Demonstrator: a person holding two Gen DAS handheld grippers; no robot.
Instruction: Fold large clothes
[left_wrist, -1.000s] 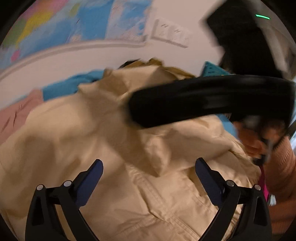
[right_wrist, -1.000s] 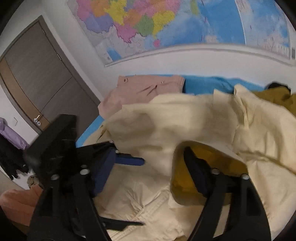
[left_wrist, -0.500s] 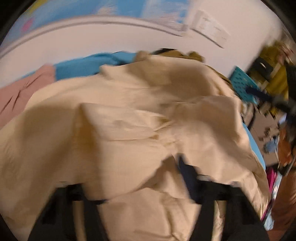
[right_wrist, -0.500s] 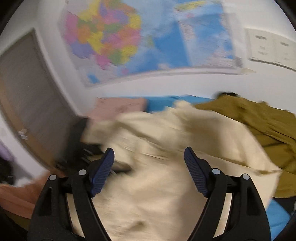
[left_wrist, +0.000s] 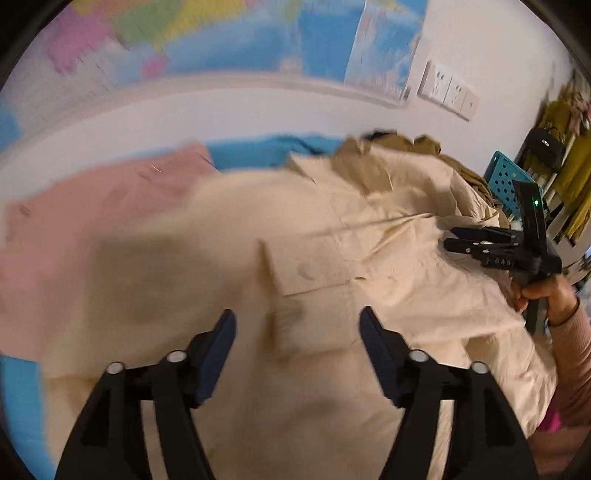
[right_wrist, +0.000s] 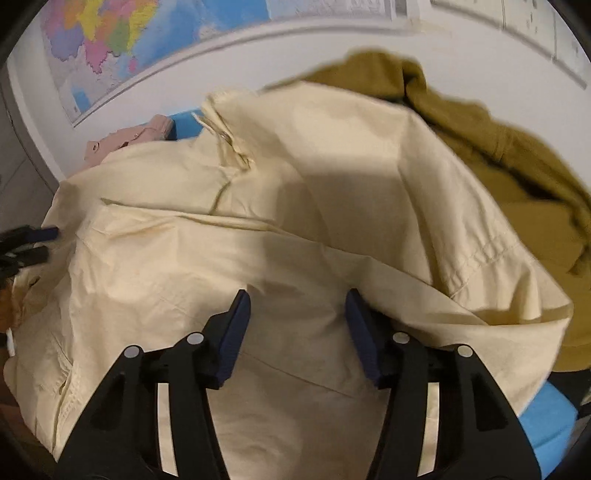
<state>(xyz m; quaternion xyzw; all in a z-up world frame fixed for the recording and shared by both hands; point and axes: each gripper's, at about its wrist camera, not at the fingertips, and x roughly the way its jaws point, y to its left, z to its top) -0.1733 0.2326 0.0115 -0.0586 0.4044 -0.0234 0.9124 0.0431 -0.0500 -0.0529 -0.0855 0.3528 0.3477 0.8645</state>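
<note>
A large cream jacket (left_wrist: 332, 258) lies spread and rumpled over the blue surface; it fills the right wrist view (right_wrist: 295, 221) too. My left gripper (left_wrist: 297, 332) is open and empty just above the jacket, near its buttoned pocket flap (left_wrist: 310, 269). My right gripper (right_wrist: 295, 317) is open and empty over the jacket's middle. The right gripper also shows in the left wrist view (left_wrist: 458, 238) at the jacket's right side. The left gripper's fingertips (right_wrist: 44, 233) show at the left edge of the right wrist view.
A pink garment (left_wrist: 92, 206) lies at the left, partly under the cream jacket. An olive-brown garment (right_wrist: 498, 147) lies behind the jacket at the right. A map (left_wrist: 221, 40) hangs on the white wall. A teal perforated crate (left_wrist: 504, 181) stands at the right.
The jacket was lifted and swung, and now lies flatter. My left gripper, buried in the cloth half a second ago, is now free of it. The right gripper has moved to the jacket's right side.
</note>
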